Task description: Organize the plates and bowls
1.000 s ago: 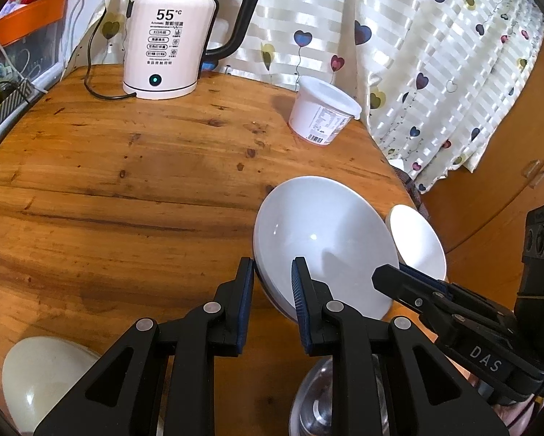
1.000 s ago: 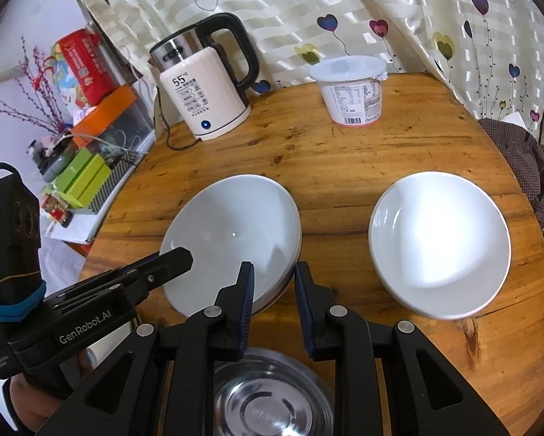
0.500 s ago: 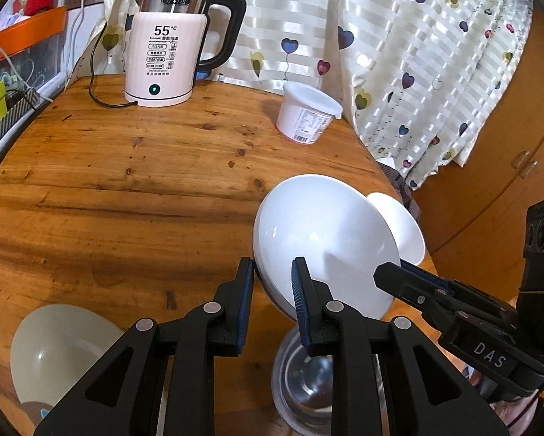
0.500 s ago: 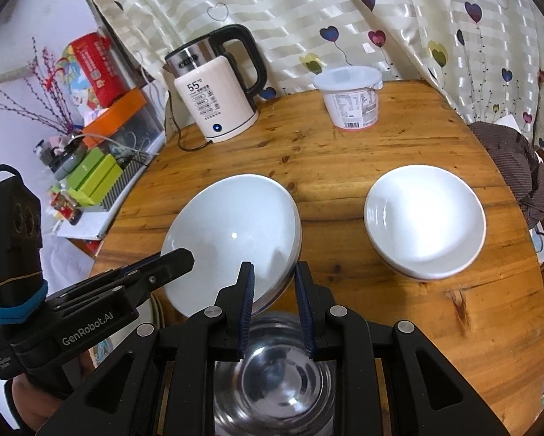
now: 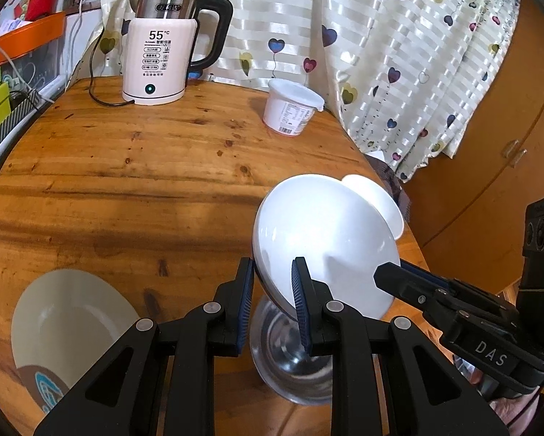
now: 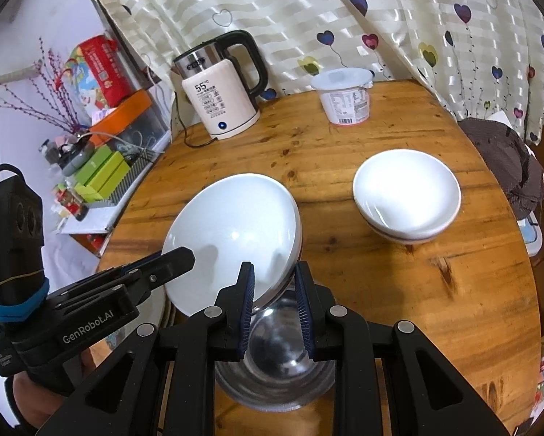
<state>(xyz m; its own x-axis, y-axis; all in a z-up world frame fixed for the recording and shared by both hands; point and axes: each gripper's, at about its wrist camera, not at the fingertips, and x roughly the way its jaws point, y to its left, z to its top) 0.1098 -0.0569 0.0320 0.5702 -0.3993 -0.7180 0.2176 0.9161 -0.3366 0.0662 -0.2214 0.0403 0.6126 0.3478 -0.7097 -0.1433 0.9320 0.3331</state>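
A large white plate (image 5: 322,239) is held in the air over the round wooden table (image 5: 126,181), tilted. My left gripper (image 5: 272,290) is shut on its near rim, and my right gripper (image 6: 273,290) is shut on the opposite rim of the same plate (image 6: 232,232). A steel bowl (image 5: 290,363) sits on the table right below the plate; it also shows in the right wrist view (image 6: 275,367). A stack of white bowls (image 6: 406,196) stands to the right, partly hidden behind the plate in the left wrist view (image 5: 377,196).
A cream plate (image 5: 68,327) lies at the table's near left. A white kettle (image 5: 159,61) with its cord and a white lidded tub (image 5: 290,109) stand at the back. Heart-patterned curtain hangs behind. Shelves with boxes (image 6: 101,170) stand left of the table.
Both grippers have lifted the white plate higher off the table. More of the steel bowl shows underneath. The white bowls and kettle look farther away.
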